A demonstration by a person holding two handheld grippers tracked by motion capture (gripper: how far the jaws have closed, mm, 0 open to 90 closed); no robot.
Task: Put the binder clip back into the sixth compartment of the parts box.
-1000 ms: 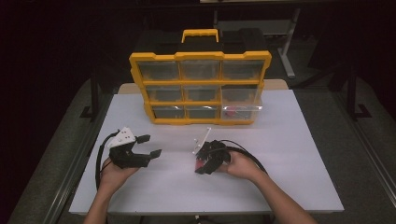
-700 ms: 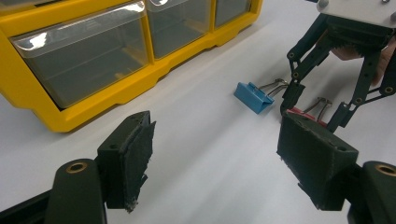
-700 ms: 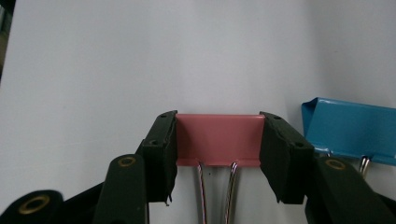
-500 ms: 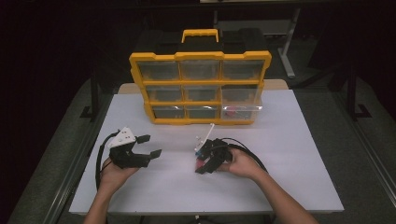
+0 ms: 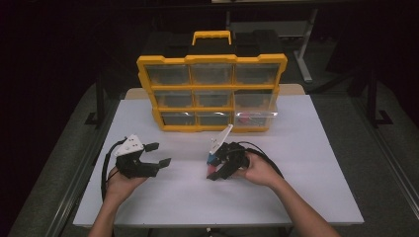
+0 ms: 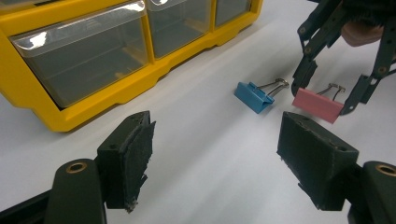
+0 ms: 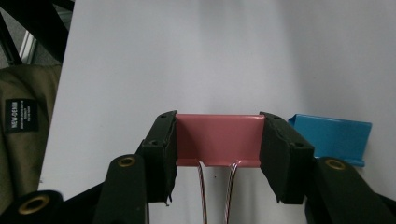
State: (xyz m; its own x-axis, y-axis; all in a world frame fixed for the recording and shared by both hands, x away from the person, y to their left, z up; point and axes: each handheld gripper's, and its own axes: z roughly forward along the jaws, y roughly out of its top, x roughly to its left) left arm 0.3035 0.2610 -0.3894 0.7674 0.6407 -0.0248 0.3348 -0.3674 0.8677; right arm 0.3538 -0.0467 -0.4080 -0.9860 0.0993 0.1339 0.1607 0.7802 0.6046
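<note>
We see the right gripper (image 7: 217, 154) jaws clamping a pink binder clip (image 7: 217, 138) with wire handles, left gripper (image 6: 219, 168) jaws wide.

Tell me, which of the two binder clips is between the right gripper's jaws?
The pink binder clip: the right gripper grips its two ends. The blue binder clip lies free beside it.

This looks like a lab or workshop. A big white table (image 5: 306, 197) holds a yellow plastic box of small clear drawers (image 5: 211, 94). Behind the box stand dark metal frames (image 5: 309, 54) in a dim room.
</note>
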